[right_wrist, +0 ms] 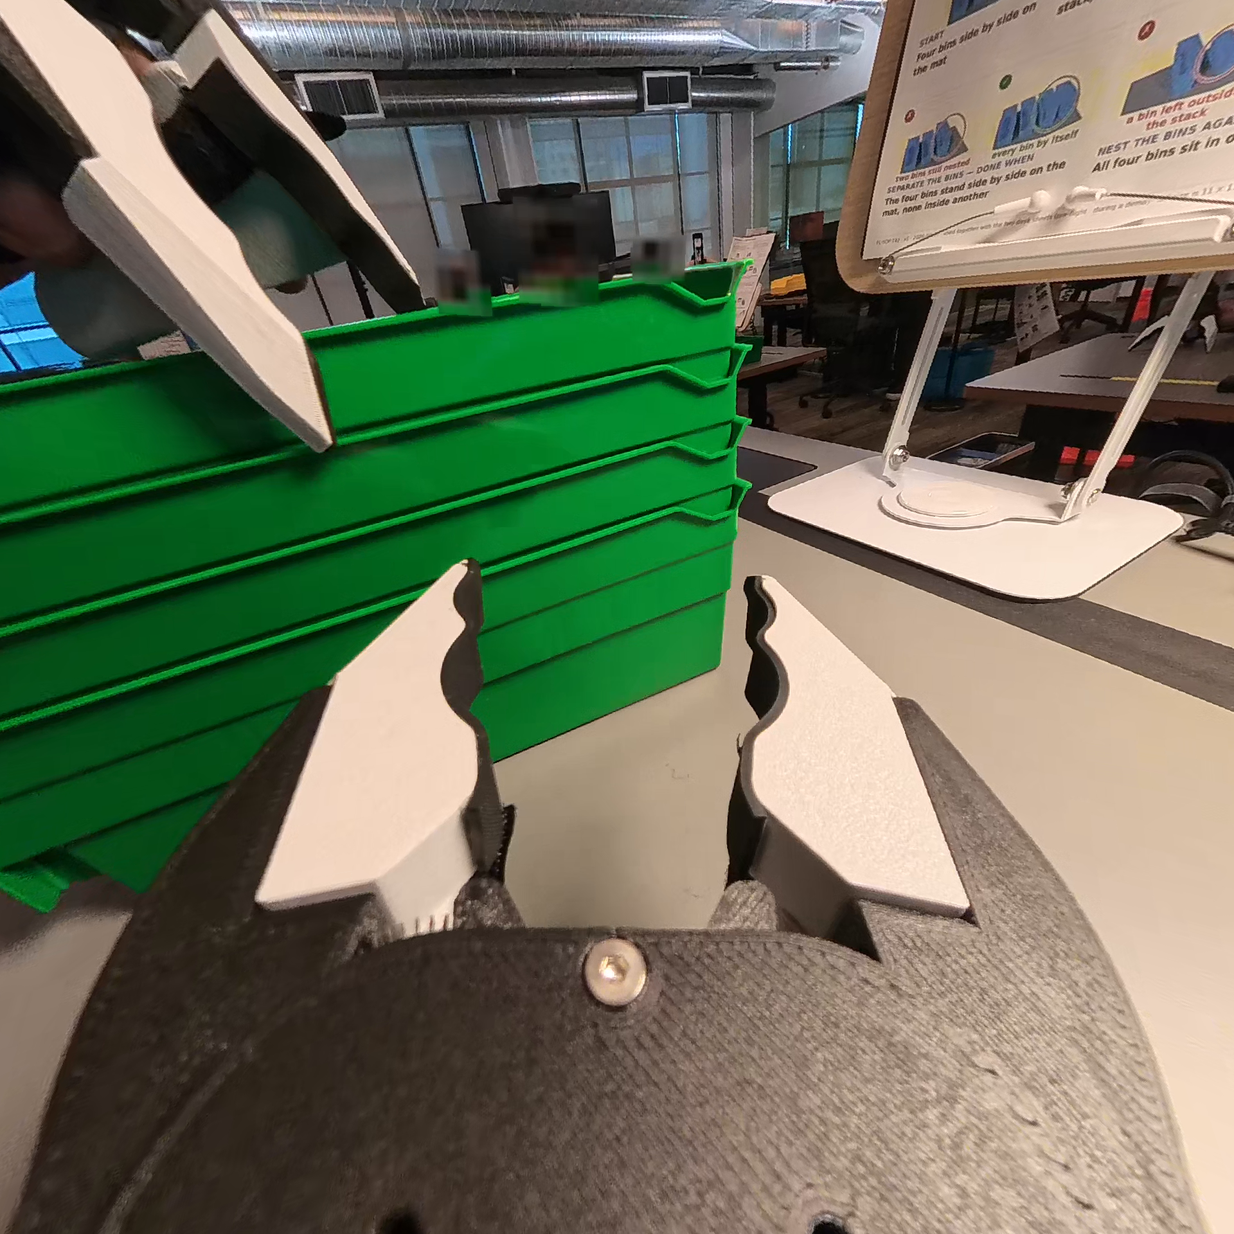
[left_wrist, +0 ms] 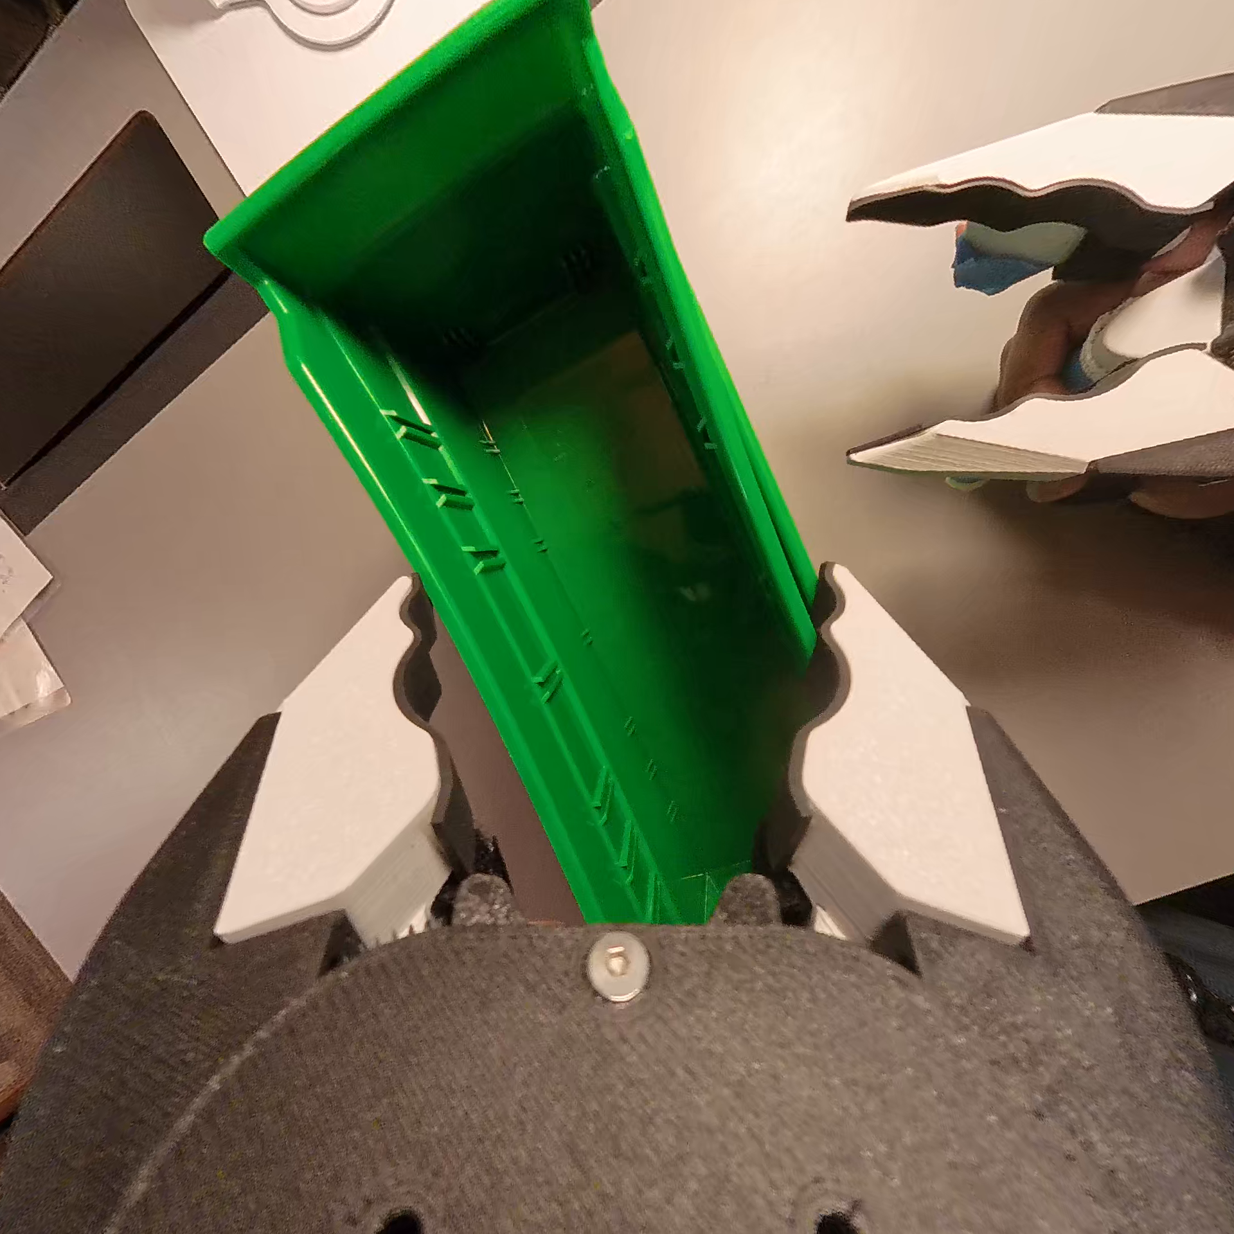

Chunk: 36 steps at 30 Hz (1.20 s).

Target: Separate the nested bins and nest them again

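A stack of several nested green bins (right_wrist: 467, 467) stands on the grey table (right_wrist: 935, 734). In the left wrist view I look down into the top bin (left_wrist: 567, 467). My left gripper (left_wrist: 621, 601) is wide open and straddles the bin's near end; its right finger touches the right wall, and its left finger stands just off the left wall. It also shows from the side in the right wrist view (right_wrist: 364, 364), over the top bin's rim. My right gripper (right_wrist: 611, 581) is open and empty, low beside the stack's end; it also shows in the left wrist view (left_wrist: 851, 334), apart from the bins.
A white stand (right_wrist: 968, 534) carrying an instruction sheet (right_wrist: 1042, 120) sits on the table to the right of the stack. A dark panel (left_wrist: 100, 300) and some clear plastic bags (left_wrist: 27, 634) lie left of the bins. Other desks and chairs fill the background.
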### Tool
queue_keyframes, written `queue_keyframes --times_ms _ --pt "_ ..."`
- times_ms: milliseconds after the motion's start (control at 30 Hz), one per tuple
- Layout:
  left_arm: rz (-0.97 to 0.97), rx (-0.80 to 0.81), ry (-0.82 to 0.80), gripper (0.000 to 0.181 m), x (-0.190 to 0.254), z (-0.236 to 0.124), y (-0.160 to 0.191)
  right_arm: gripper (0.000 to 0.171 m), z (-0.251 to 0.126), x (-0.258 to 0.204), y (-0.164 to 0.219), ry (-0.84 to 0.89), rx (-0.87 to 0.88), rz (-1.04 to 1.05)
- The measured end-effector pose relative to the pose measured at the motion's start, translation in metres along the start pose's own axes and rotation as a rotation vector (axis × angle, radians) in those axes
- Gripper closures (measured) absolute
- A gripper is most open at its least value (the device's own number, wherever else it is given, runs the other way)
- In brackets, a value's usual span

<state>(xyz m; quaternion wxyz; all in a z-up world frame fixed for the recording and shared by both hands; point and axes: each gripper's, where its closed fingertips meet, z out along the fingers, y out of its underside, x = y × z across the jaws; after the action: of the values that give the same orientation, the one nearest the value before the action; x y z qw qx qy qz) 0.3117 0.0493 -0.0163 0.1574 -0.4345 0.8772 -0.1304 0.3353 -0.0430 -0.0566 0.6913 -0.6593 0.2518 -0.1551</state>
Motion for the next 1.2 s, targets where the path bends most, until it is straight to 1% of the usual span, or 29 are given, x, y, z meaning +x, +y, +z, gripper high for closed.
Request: queue_keyframes --times_ms 33,500,833,1033,1200 --pt "0.001 0.000 0.000 0.069 0.000 0.000 0.000 0.091 0.000 0.000 0.000 -0.002 0.000 0.001" --pt "0.009 -0.024 -0.005 0.069 0.000 -0.005 0.004 0.091 0.001 0.001 0.001 -0.012 -0.006 0.016" --pt "0.019 -0.035 -0.013 0.074 -0.003 -0.009 0.007 0.091 0.001 0.000 0.001 -0.013 -0.009 0.010" --pt "0.033 -0.050 0.018 0.065 0.004 -0.010 0.011 0.091 0.002 -0.001 0.001 -0.014 -0.010 0.007" --pt "0.025 -0.063 0.053 0.066 0.008 -0.013 0.011 0.091 0.001 -0.001 0.001 -0.014 -0.008 0.006"
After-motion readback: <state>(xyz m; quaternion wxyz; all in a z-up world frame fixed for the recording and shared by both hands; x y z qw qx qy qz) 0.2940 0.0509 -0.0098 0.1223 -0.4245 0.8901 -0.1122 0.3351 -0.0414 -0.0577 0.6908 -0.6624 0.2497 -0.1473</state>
